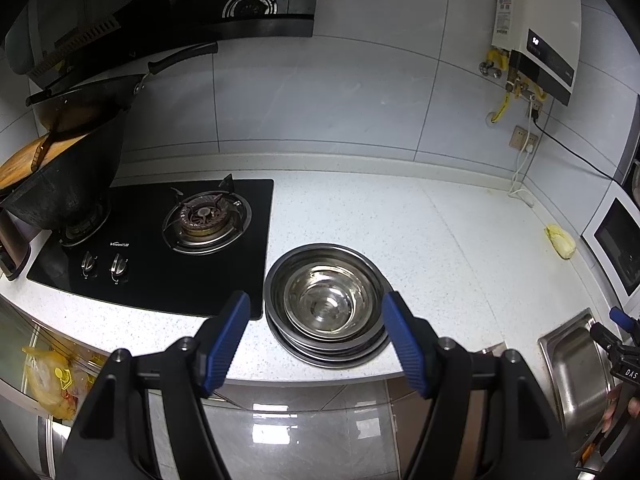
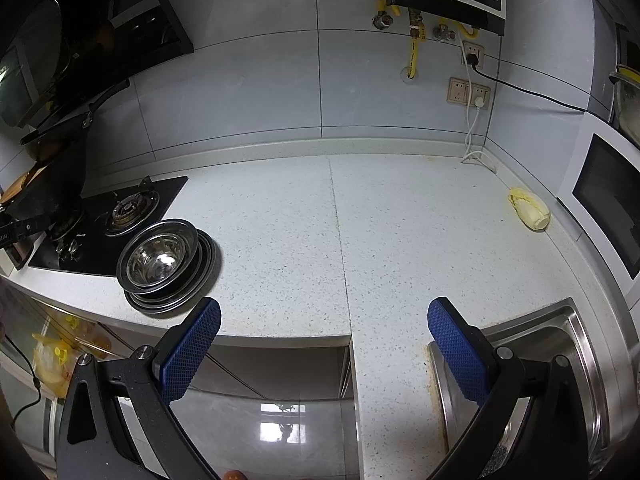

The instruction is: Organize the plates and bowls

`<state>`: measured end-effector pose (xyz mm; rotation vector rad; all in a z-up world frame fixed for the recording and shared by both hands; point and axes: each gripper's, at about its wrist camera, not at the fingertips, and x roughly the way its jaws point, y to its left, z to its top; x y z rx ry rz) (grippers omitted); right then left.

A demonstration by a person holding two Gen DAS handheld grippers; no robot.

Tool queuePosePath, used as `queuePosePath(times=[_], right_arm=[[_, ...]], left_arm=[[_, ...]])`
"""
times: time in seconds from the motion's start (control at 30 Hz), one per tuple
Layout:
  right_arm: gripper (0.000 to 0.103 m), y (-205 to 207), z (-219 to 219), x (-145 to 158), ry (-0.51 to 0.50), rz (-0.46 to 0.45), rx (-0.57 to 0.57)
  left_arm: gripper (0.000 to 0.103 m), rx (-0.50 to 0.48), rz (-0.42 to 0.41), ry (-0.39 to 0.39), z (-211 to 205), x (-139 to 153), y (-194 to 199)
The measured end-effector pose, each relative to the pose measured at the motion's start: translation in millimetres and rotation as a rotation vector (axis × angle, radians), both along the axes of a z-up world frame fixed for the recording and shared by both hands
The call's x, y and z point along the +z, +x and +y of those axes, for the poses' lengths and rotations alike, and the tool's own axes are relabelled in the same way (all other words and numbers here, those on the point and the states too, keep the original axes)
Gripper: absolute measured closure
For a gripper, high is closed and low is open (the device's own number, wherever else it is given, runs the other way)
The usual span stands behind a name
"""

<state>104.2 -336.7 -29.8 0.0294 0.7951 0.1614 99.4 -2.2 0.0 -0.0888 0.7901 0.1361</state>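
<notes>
A stack of steel plates and bowls (image 1: 326, 304) stands on the speckled white counter (image 1: 440, 248) near its front edge, just right of the hob. The same stack (image 2: 166, 266) shows at the left in the right wrist view, a bowl nested on top. My left gripper (image 1: 316, 308) hovers in front of the stack, open, blue pads apart with nothing pressed between them. My right gripper (image 2: 324, 316) is open over the counter's front edge, between the stack and the sink, holding nothing. Its tip (image 1: 618, 316) shows at the right edge of the left wrist view.
A black gas hob (image 1: 160, 240) with a wok (image 1: 68, 184) lies left of the stack. A steel sink (image 2: 560, 360) sits at the right, a white oven (image 2: 604, 196) beyond it. A piece of cabbage (image 2: 528, 208) lies at the back right. Cables hang from wall sockets (image 2: 468, 92).
</notes>
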Motion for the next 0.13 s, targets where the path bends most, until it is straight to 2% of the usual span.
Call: queuePosePath(times=[0.13], right_arm=[[0.001,0.6,-0.7,-0.1,-0.001,0.001,0.0]], left_arm=[[0.036,-0.004,0.005,-0.003,0.8,-1.0,0.8]])
